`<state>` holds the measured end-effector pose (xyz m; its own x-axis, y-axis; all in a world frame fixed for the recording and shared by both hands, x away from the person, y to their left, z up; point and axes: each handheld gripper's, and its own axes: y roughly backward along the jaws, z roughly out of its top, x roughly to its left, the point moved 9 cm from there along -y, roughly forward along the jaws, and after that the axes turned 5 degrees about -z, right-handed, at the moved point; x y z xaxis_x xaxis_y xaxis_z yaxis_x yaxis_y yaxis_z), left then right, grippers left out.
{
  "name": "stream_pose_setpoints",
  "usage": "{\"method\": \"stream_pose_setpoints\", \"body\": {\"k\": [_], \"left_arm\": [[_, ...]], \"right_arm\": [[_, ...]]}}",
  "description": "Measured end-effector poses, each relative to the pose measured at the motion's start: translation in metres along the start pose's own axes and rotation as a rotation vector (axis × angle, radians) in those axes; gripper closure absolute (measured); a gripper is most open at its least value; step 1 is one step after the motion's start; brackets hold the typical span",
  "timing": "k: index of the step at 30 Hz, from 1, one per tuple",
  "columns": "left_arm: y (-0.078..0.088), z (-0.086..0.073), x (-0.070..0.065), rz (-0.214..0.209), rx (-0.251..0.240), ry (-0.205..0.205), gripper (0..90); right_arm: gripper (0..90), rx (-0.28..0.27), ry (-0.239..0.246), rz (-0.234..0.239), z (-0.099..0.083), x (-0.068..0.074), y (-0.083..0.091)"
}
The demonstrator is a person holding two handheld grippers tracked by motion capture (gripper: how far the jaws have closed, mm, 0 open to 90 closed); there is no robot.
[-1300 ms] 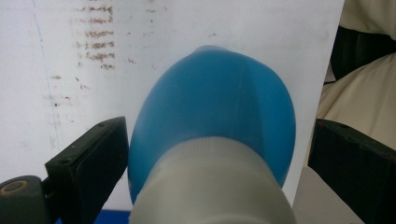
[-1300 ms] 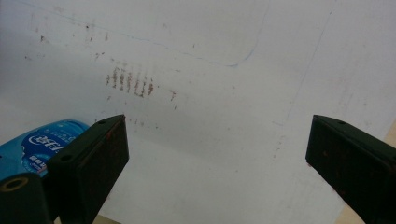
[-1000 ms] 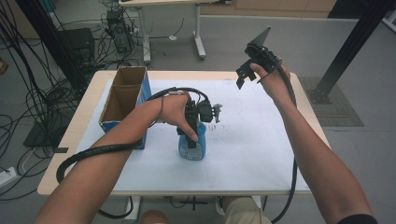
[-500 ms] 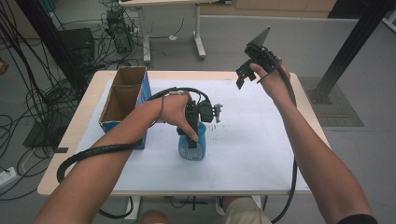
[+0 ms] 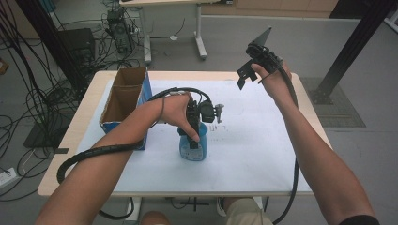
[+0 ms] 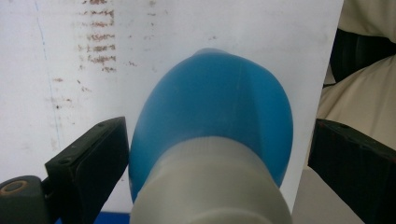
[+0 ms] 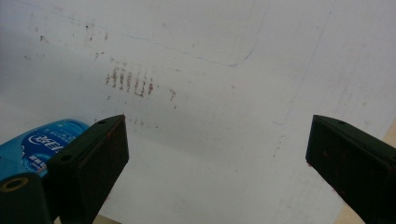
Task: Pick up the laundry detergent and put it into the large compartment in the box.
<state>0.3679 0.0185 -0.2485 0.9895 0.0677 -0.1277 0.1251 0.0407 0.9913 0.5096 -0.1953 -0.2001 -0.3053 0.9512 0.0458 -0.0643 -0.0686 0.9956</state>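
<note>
A blue bottle [image 5: 194, 151] with a whitish cap stands upright on the white sheet [image 5: 256, 145] near the table's middle. My left gripper [image 5: 192, 139] reaches down over it from above. In the left gripper view the bottle [image 6: 219, 107] sits between the two jaws of the left gripper [image 6: 217, 144], which is open; the left jaw is near the bottle's side and the right jaw stands well off it. My right gripper [image 5: 245, 78] is held up in the air over the table's far right part, open with nothing between its fingers. In the right gripper view, that gripper [image 7: 217, 144] looks down at the sheet, with the bottle [image 7: 42, 140] at the lower left.
An open cardboard box [image 5: 123, 101] with blue sides stands at the table's left side. Brown smudge marks [image 7: 130, 81] and pen lines mark the sheet. Cables and a black stand lie on the floor around the wooden table [image 5: 84, 117].
</note>
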Motion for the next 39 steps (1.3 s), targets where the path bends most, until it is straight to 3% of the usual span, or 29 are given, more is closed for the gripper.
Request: {"method": "stream_pose_setpoints", "body": {"k": [39], "left_arm": [[0.0005, -0.0009, -0.0012, 0.007, -0.006, -0.001, 5.9]], "right_arm": [[6.0, 0.001, 0.001, 0.001, -0.0006, 0.0014, -0.0004]]}}
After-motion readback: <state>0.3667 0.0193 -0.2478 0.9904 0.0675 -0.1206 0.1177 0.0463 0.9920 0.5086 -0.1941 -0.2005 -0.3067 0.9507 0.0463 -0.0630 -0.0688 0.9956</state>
